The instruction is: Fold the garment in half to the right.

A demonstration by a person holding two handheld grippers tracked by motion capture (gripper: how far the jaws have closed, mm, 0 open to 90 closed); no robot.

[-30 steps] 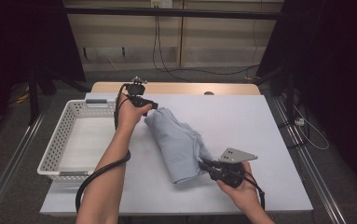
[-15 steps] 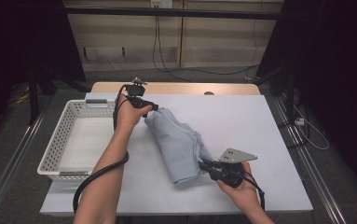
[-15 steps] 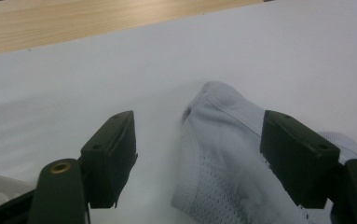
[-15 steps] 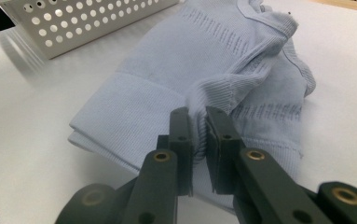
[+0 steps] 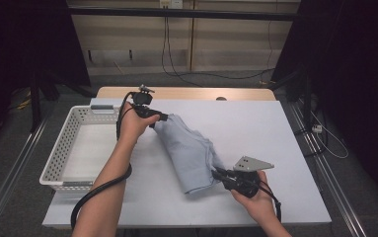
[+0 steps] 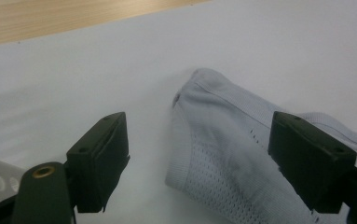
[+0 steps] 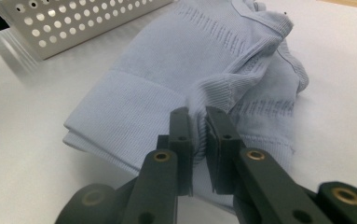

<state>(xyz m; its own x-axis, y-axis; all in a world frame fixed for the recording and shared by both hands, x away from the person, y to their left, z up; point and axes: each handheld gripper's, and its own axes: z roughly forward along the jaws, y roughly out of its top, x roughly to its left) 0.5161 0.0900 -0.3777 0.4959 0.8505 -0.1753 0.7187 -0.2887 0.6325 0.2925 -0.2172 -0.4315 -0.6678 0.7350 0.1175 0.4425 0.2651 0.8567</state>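
Garment (image 5: 189, 150) on table (image 5: 275, 128), right of basket (image 5: 68, 148).

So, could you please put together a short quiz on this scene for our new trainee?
1. True or false: the right gripper is clamped on a fold of the pale blue garment.
2. What stands at the left of the table? A) a white basket B) a metal bucket C) a cardboard box
3. In a word, how do the jaws of the left gripper stand?

Key
1. True: its jaws pinch a ribbed fold.
2. A: the white basket, a perforated one.
3. Open: they have just been opening, with the garment's end between them but unpressed.
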